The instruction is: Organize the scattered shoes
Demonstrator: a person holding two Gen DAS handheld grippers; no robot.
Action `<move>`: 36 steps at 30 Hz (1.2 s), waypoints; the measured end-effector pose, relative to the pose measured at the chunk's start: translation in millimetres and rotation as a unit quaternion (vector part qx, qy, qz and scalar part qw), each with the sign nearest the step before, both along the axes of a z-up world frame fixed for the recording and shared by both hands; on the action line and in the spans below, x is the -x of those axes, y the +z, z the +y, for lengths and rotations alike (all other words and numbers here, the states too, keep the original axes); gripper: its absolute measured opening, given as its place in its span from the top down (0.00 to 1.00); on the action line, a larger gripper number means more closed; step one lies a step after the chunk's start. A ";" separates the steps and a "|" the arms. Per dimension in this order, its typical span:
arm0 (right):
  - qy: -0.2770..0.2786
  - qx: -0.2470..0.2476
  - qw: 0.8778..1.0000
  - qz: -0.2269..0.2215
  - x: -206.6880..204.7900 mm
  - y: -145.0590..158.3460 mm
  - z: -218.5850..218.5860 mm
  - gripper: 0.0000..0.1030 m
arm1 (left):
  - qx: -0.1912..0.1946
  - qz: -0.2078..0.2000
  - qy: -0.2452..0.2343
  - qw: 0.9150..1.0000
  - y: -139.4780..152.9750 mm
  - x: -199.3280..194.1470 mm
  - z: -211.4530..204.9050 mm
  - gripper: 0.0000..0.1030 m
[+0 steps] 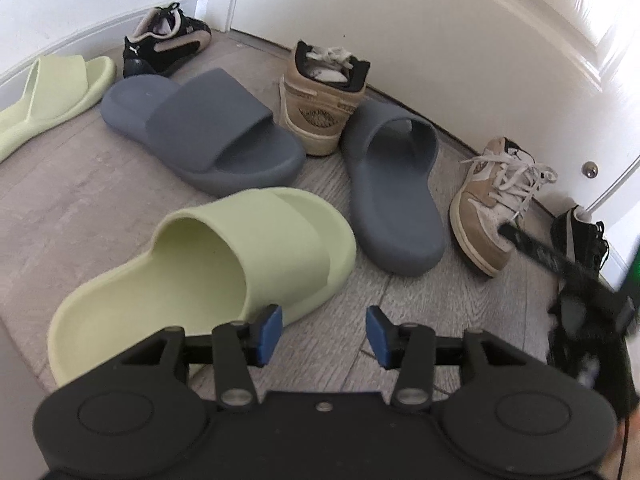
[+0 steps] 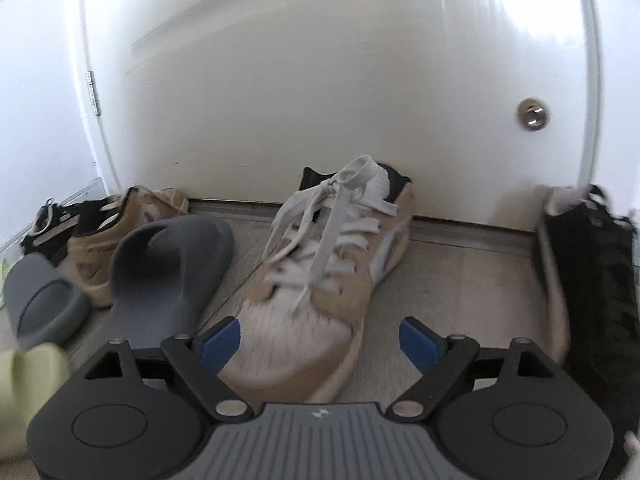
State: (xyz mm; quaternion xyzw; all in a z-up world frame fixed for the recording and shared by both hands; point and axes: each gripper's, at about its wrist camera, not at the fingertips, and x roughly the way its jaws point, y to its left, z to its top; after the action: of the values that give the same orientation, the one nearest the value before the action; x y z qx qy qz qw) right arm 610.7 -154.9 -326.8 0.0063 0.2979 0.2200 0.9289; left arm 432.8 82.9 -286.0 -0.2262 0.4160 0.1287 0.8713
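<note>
Shoes lie scattered on the floor by a white door. My left gripper (image 1: pixel 322 334) is open and empty, just right of a pale green slide (image 1: pixel 208 272). Beyond lie two grey slides (image 1: pixel 200 132) (image 1: pixel 394 196), a second green slide (image 1: pixel 48 92), two tan sneakers (image 1: pixel 324 96) (image 1: pixel 492 200) and two black sneakers (image 1: pixel 168 42) (image 1: pixel 580 236). My right gripper (image 2: pixel 320 344) is open, its fingers either side of the toe of a tan and white sneaker (image 2: pixel 320 276). It also shows in the left wrist view (image 1: pixel 508 234), reaching to that sneaker.
The white door (image 2: pixel 320 80) with a round metal stop (image 2: pixel 532 114) closes off the back. A black sneaker (image 2: pixel 592 280) lies close on the right. A grey slide (image 2: pixel 168 276), another grey slide (image 2: pixel 44 304) and a tan sneaker (image 2: pixel 104 248) lie left.
</note>
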 end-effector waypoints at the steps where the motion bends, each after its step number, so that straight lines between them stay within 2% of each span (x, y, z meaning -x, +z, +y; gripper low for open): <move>1: 0.000 -0.007 1.000 0.002 7.3 0.9 -2.9 0.15 | 0.000 -0.003 0.002 1.000 1.8 -0.1 -0.3 0.54; 5: 0.032 -0.054 0.998 0.014 37.8 8.3 0.8 0.17 | -0.008 -0.020 0.007 1.000 12.9 1.7 -1.0 0.54; 7: 0.055 -0.061 0.996 0.019 42.0 11.3 11.2 0.27 | -0.016 -0.022 0.009 1.000 15.9 1.5 1.6 0.54; 8: 0.077 -0.058 0.995 0.024 41.7 13.8 26.2 0.38 | -0.018 -0.022 0.009 1.000 16.8 1.2 3.9 0.54; 9: 0.094 -0.054 0.994 0.026 41.0 16.2 38.7 0.44 | -0.015 -0.024 0.003 1.000 17.0 0.1 8.4 0.54; 12: 0.102 -0.072 0.992 0.024 35.3 23.2 69.6 0.47 | -0.008 -0.030 -0.020 0.999 18.5 -4.5 18.4 0.54; 15: 0.098 -0.100 0.989 0.057 15.1 29.5 100.5 0.47 | -0.008 -0.051 -0.016 0.999 26.5 -8.3 32.7 0.53; 18: 0.107 -0.098 0.988 0.050 -8.6 42.9 136.9 0.47 | 0.010 -0.082 0.008 0.997 31.0 -6.5 55.1 0.50; 20: 0.111 -0.075 0.990 0.041 -27.4 50.7 165.6 0.47 | 0.017 -0.089 0.021 0.996 27.4 -3.9 67.7 0.50; 22: 0.107 -0.046 0.993 0.034 -50.7 55.4 193.9 0.53 | 0.033 -0.080 0.033 0.996 16.8 -0.5 83.6 0.50; 23: 0.104 -0.036 0.993 0.035 -65.7 57.3 208.8 0.56 | 0.037 -0.076 0.035 0.996 13.6 0.6 87.6 0.50; 25: 0.096 -0.027 0.994 0.046 -90.1 59.3 230.7 0.57 | 0.035 -0.068 0.041 0.996 7.1 2.8 96.5 0.50; 27: 0.098 -0.011 0.993 0.072 -118.5 54.4 257.9 0.59 | 0.036 -0.068 0.045 0.996 5.8 2.4 101.9 0.50; 29: 0.094 0.003 0.990 0.101 -135.3 44.3 275.9 0.66 | 0.042 -0.073 0.050 0.995 5.4 1.6 106.8 0.50; 30: 0.085 0.007 0.990 0.111 -139.6 39.2 281.8 0.66 | 0.046 -0.075 0.052 0.995 5.2 1.2 109.2 0.50; 35: 0.038 -0.007 0.989 0.146 -154.1 24.5 296.8 0.66 | 0.066 -0.069 0.061 0.994 -3.4 -0.2 119.9 0.50; 36: 0.034 -0.011 0.988 0.152 -157.3 22.6 298.4 0.70 | 0.070 -0.067 0.063 0.993 -5.4 -0.5 122.1 0.50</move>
State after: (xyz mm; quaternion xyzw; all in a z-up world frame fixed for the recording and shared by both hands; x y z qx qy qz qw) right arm 768.0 143.5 -304.2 0.0400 0.4335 0.2509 0.8646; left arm 433.3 205.0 -291.4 -0.3205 0.3499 0.1390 0.8692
